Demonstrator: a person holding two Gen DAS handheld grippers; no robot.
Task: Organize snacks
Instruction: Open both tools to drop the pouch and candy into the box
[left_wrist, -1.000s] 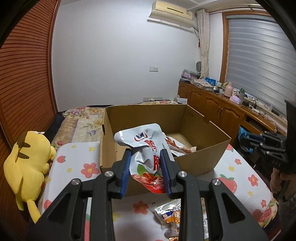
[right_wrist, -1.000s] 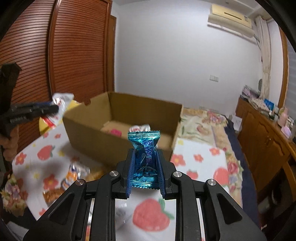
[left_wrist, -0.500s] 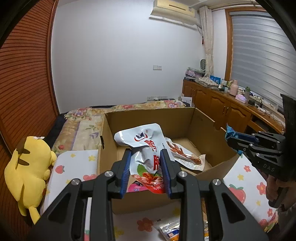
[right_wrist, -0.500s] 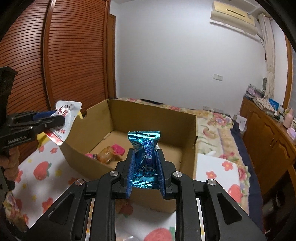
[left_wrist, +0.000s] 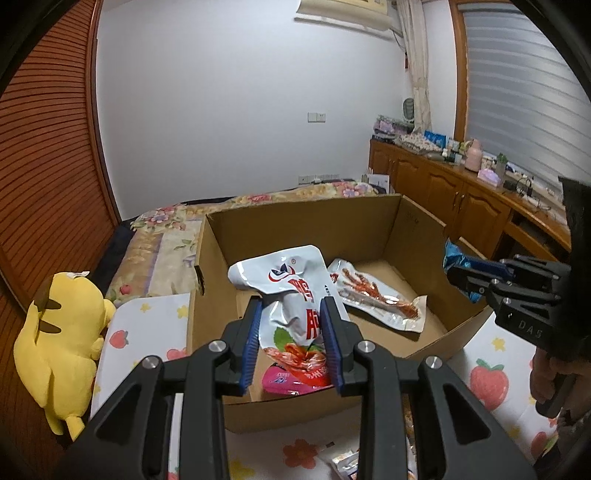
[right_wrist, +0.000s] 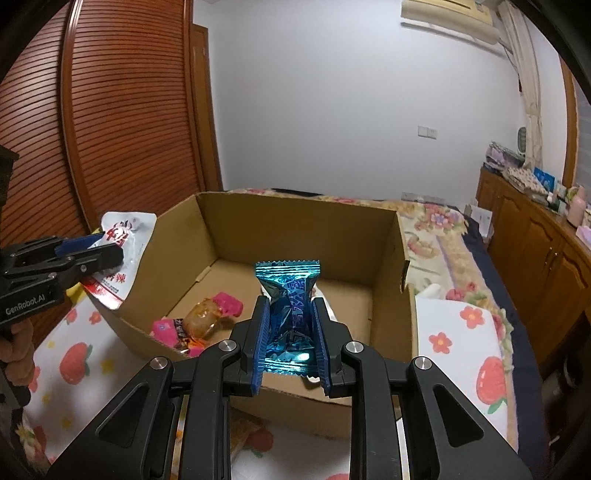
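An open cardboard box (left_wrist: 306, 218) (right_wrist: 295, 221) stands on a cloth printed with strawberries and flowers. My left gripper (left_wrist: 293, 314) is shut on a white and red snack pouch (left_wrist: 291, 288), held over the box's near left corner; the same pouch (right_wrist: 123, 240) shows at the left of the right wrist view. My right gripper (right_wrist: 290, 314) is shut on a shiny blue candy wrapper (right_wrist: 290, 291), over the box's near wall. Inside the box lie a clear packet of red strips (left_wrist: 373, 291), pink packets (right_wrist: 229, 304) and a brown wrapped snack (right_wrist: 201, 319).
A yellow plush toy (left_wrist: 62, 332) lies left of the box. More snack packets (left_wrist: 347, 461) rest on the cloth in front of the box. A wooden cabinet (left_wrist: 461, 199) with clutter runs along the right wall. A slatted wooden wardrobe (right_wrist: 110, 129) stands at the left.
Both grippers have moved forward with their snacks, from in front of the box to over its near edge. The box now fills more of each view and its inside shows.
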